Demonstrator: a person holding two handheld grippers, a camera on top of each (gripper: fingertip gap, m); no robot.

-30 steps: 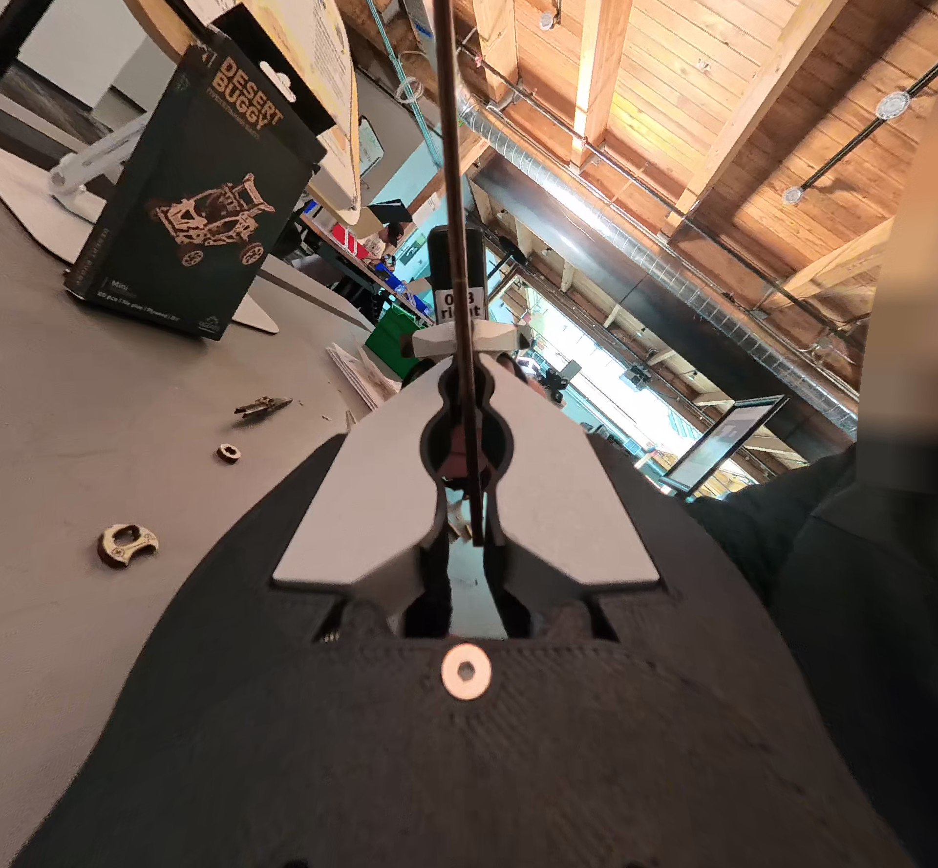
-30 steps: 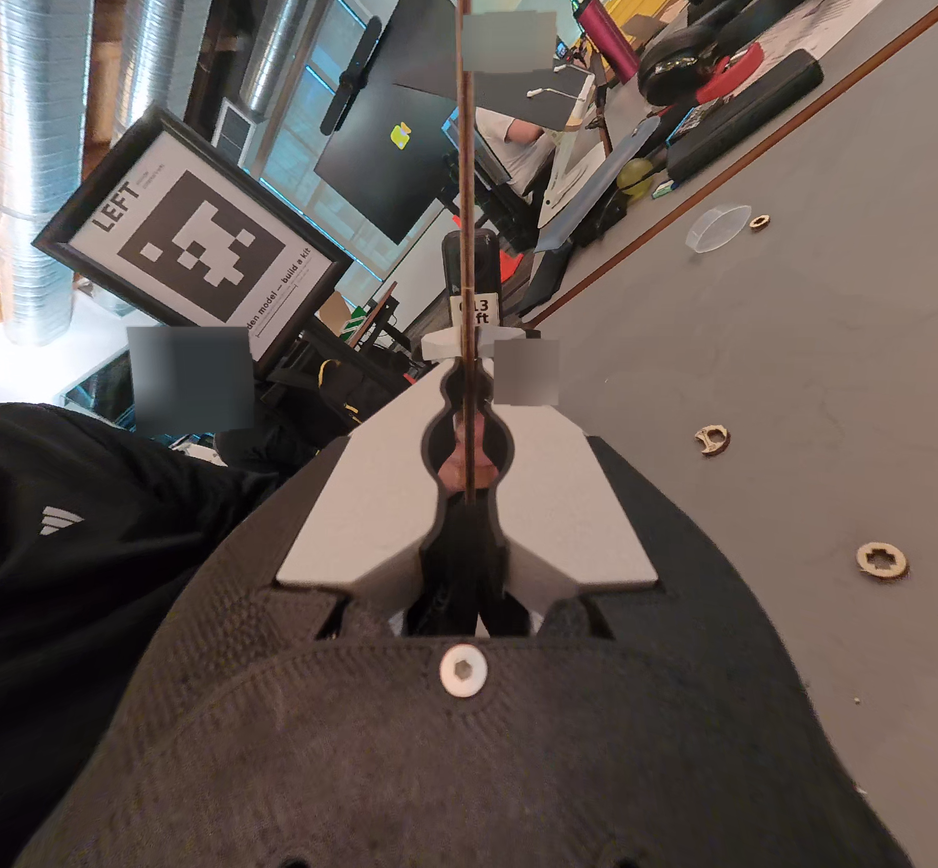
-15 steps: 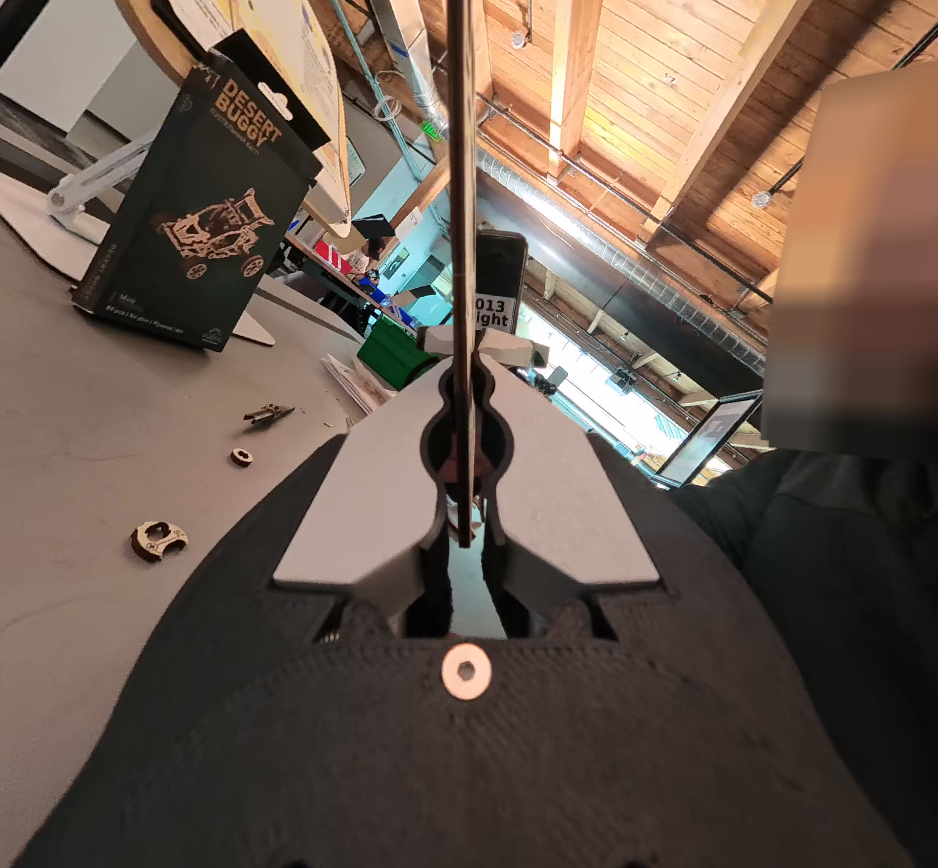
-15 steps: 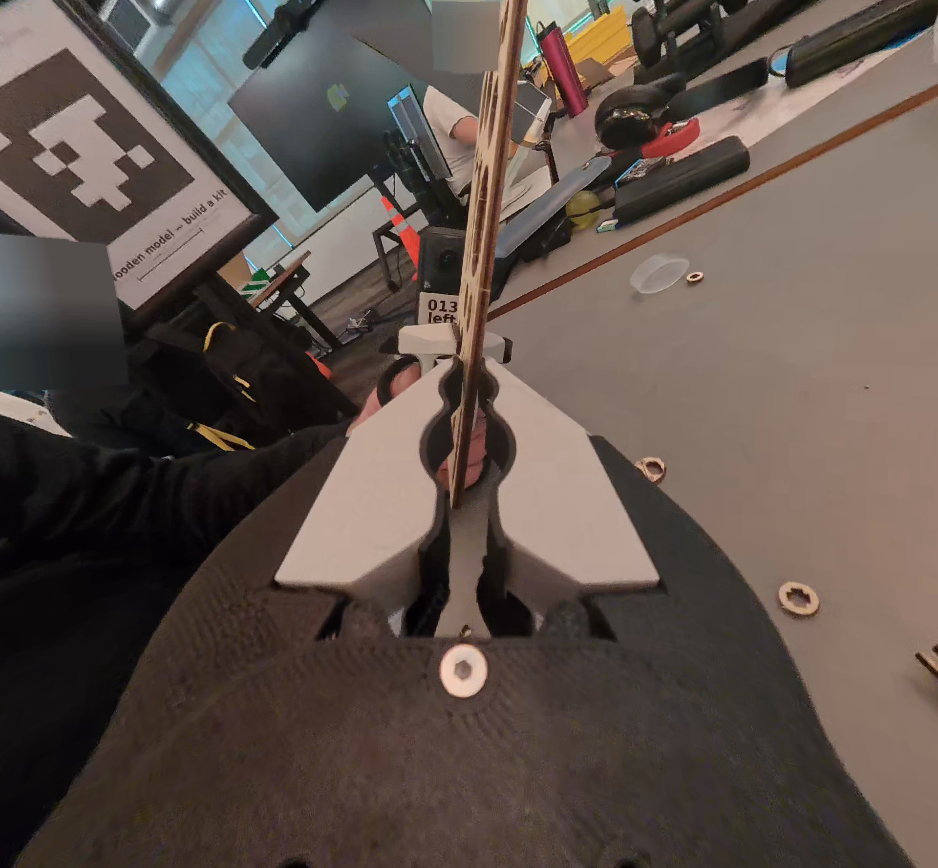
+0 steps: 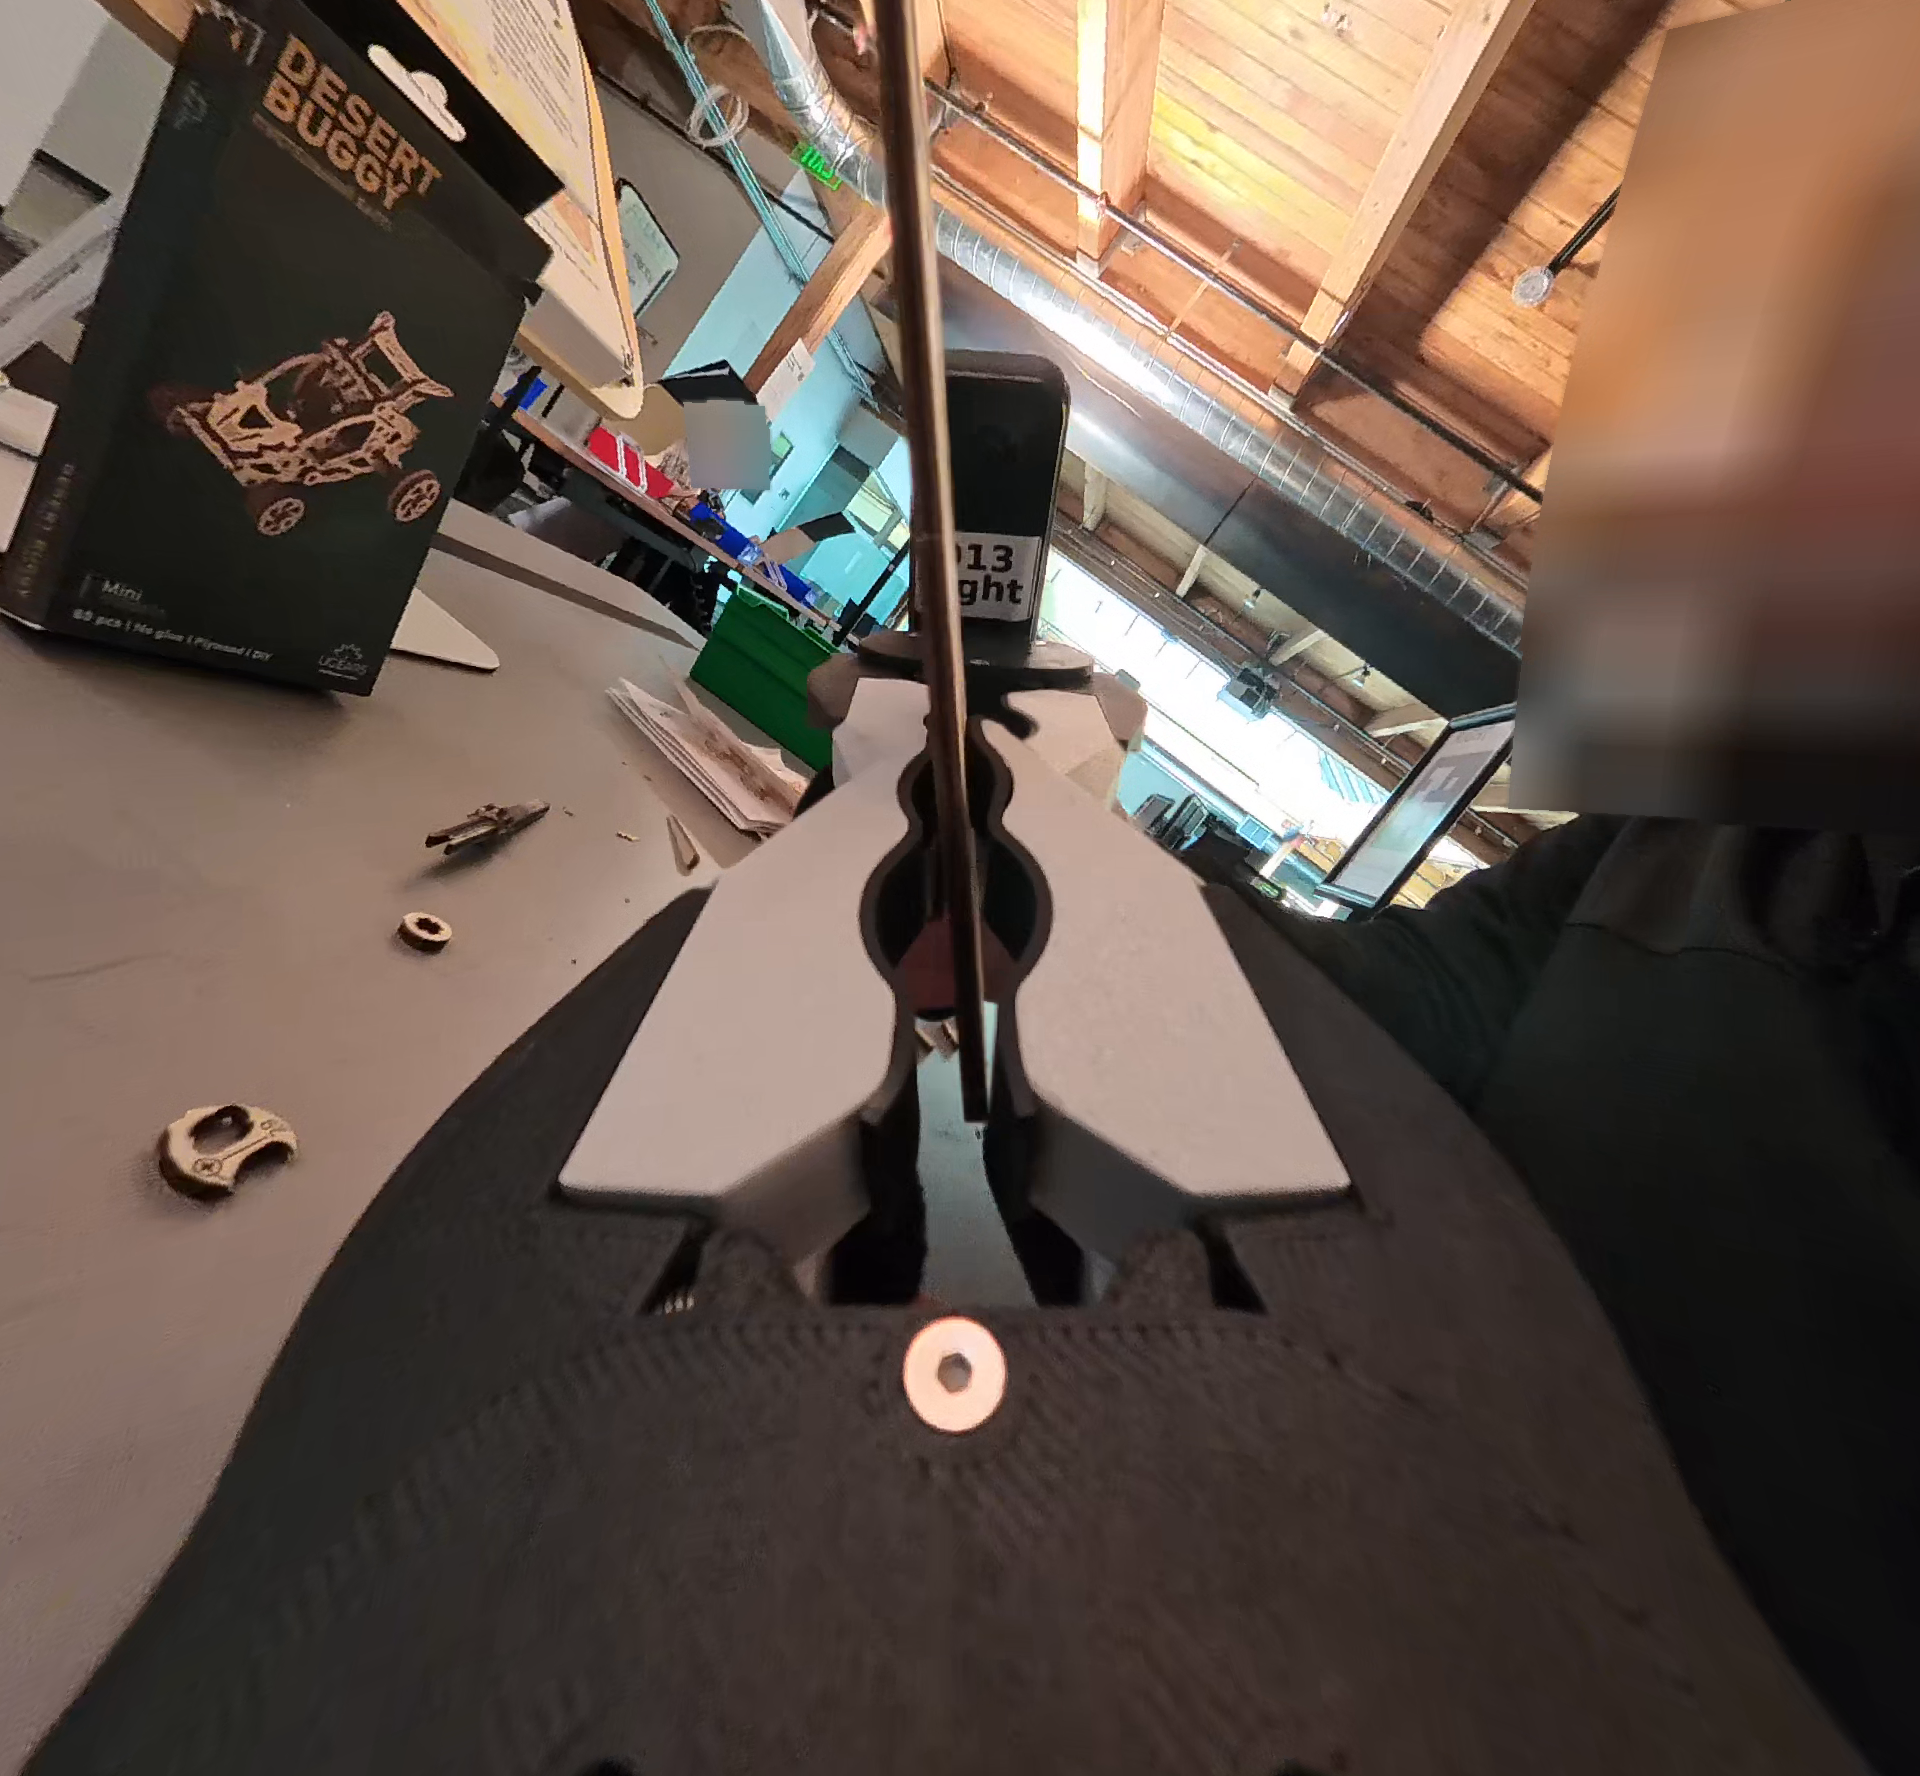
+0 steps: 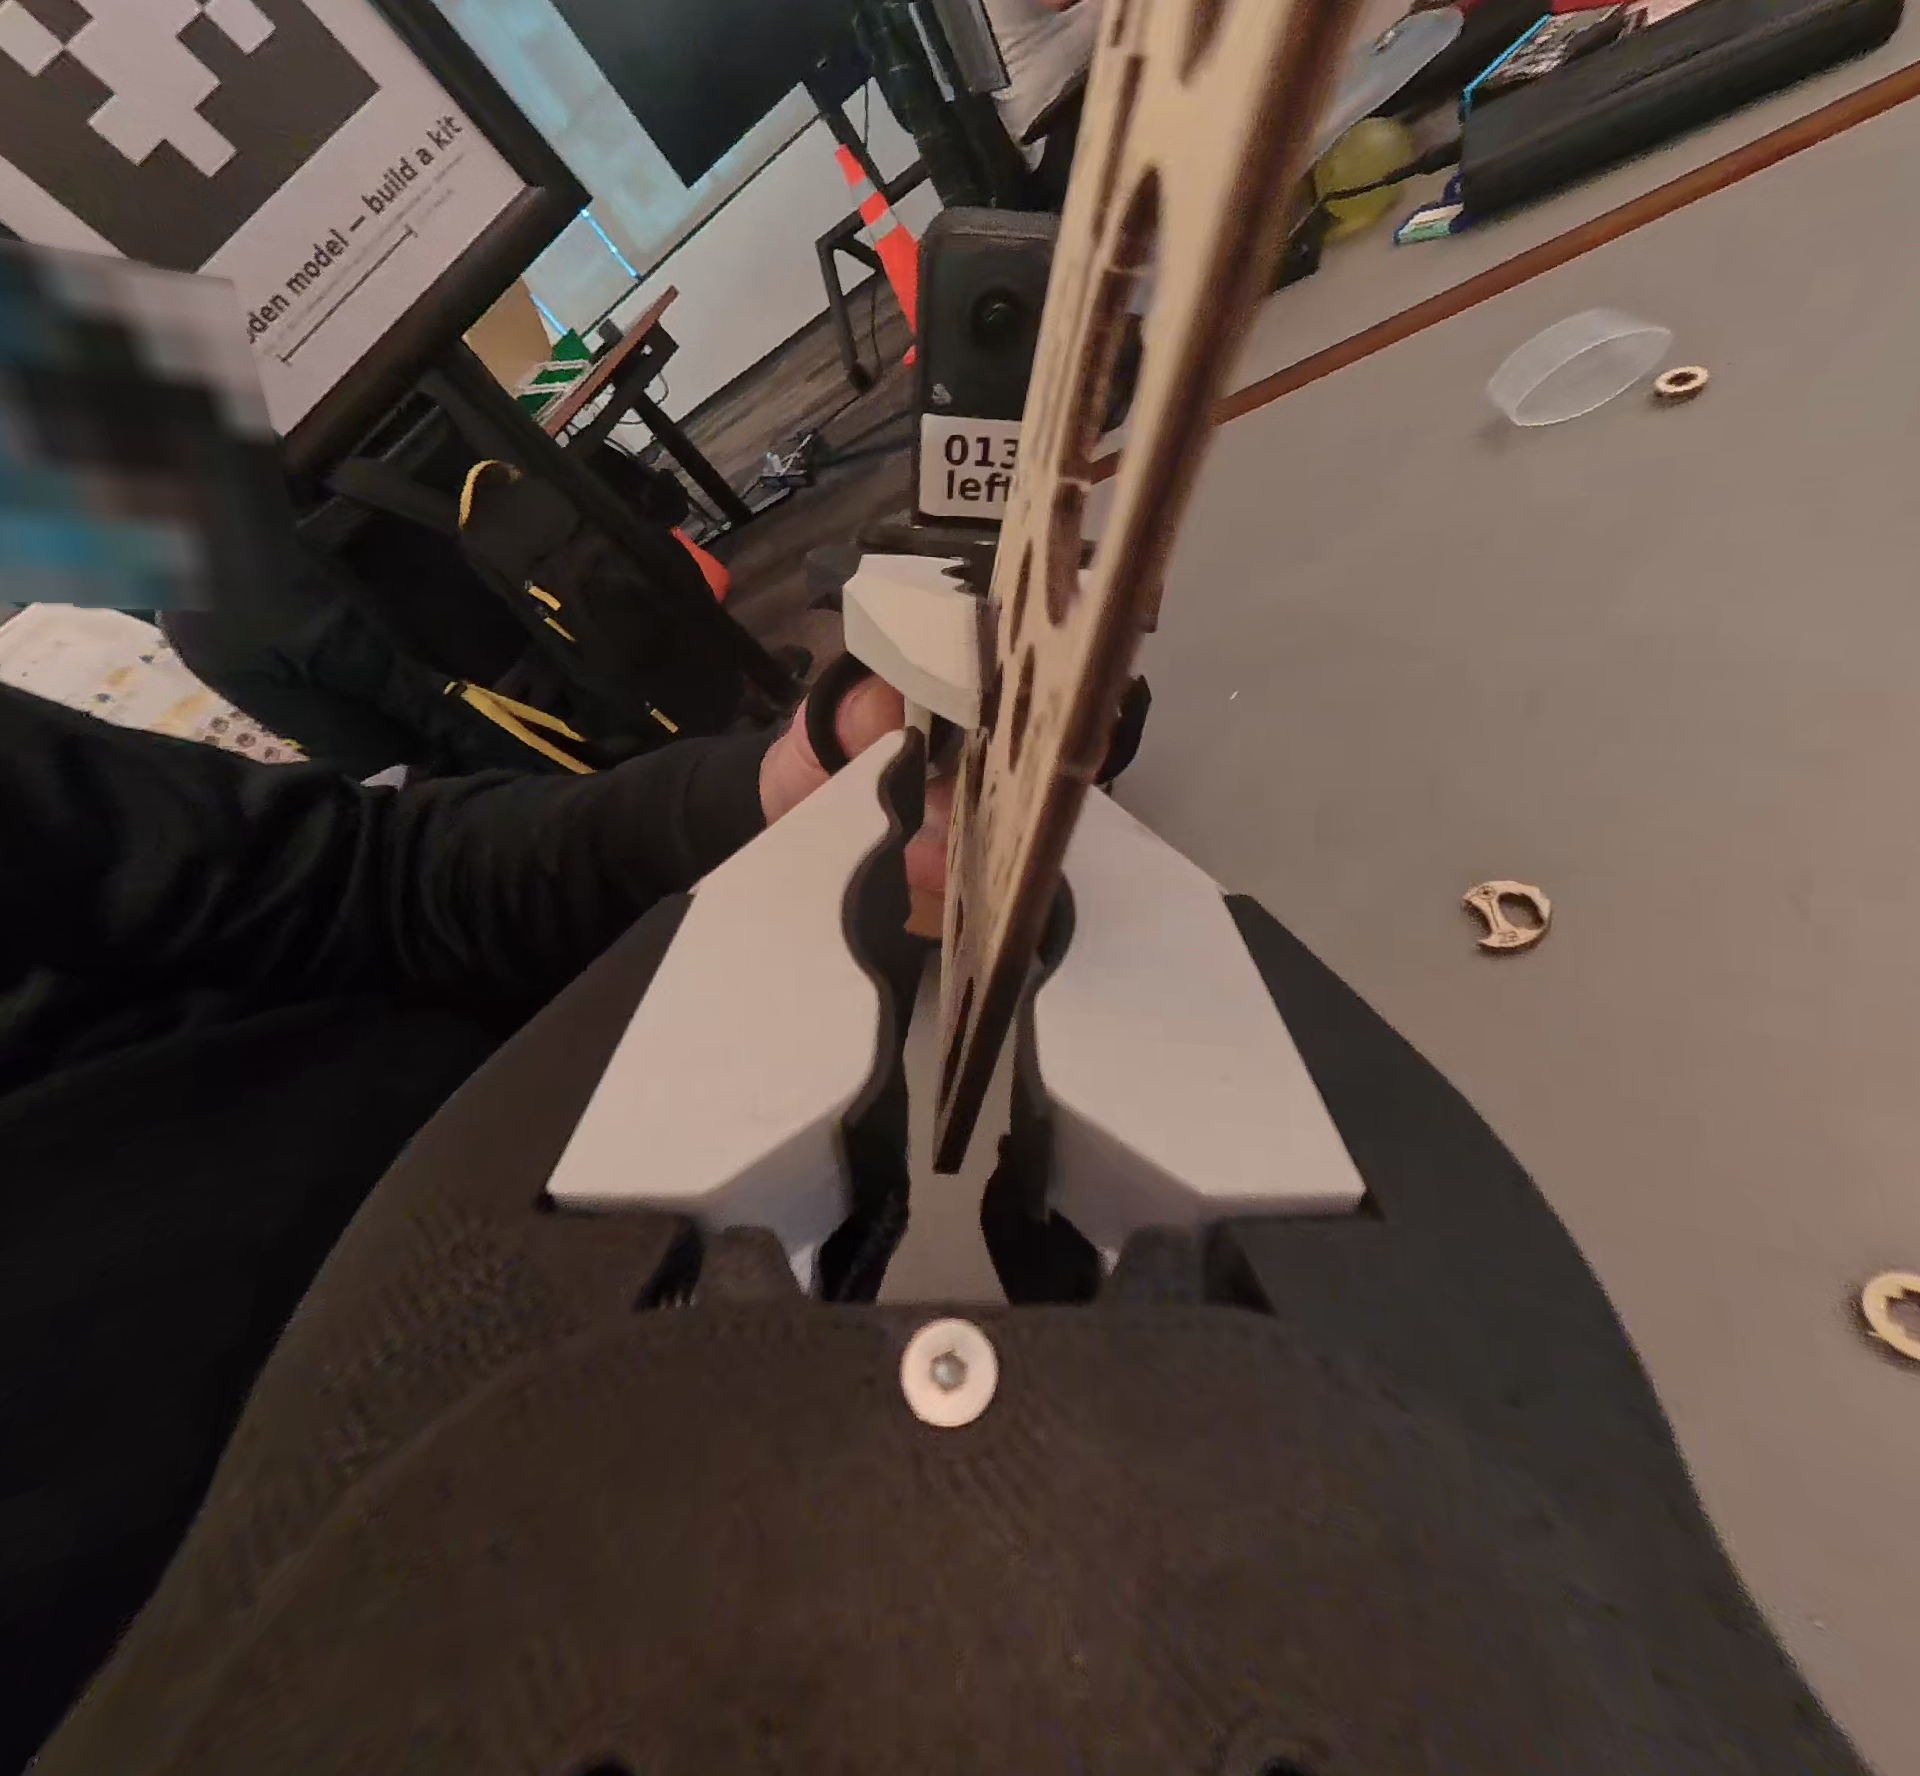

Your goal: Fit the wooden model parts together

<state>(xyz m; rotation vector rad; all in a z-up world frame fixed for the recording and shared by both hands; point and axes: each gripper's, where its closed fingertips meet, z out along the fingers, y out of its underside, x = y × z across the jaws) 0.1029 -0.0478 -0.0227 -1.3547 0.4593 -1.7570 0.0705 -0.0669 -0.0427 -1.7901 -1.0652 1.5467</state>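
- A thin, pale laser-cut plywood sheet [image 6: 1122, 438] is gripped edge-on by both tools — the left gripper [image 5: 951, 770] and the right gripper [image 6: 971, 770], jaws clamped on it.
- Small round wooden pieces [image 6: 1507, 916] are scattered on the grey table [image 6: 1558, 687].

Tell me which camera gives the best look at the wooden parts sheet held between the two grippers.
The right wrist view: the wooden parts sheet is turned enough to show its pale face and cut-out holes. The left wrist view sees it only edge-on, a thin dark line rising out of the left gripper.
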